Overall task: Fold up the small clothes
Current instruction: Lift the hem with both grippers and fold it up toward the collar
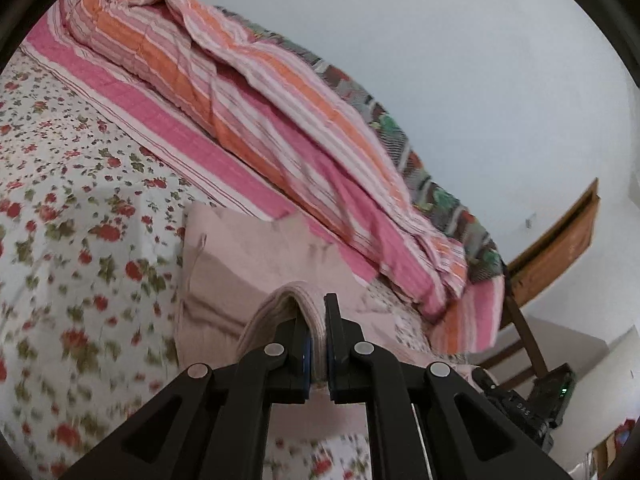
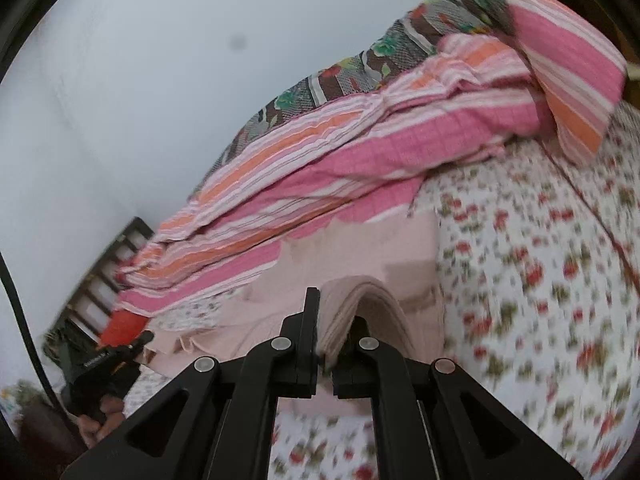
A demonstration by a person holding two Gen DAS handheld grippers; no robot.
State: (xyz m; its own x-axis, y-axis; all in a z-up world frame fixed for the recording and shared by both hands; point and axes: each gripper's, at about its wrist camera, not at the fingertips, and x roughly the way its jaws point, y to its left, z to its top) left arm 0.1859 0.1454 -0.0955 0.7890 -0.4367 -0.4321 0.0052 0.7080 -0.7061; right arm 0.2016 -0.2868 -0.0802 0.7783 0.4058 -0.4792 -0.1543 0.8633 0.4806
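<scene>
Both tongs clamped on the pink garment's ribbed hem

Left tongs [image 1: 316, 344] and right tongs [image 2: 326, 336] grip the pink garment [image 1: 240, 264]; we should carry both corners level over the bed [image 1: 60, 200]

Floral sheet [image 1: 60, 184] open on the outer sides, heaped striped quilt [image 1: 256, 120] apparently blocking beyond, wall behind
</scene>
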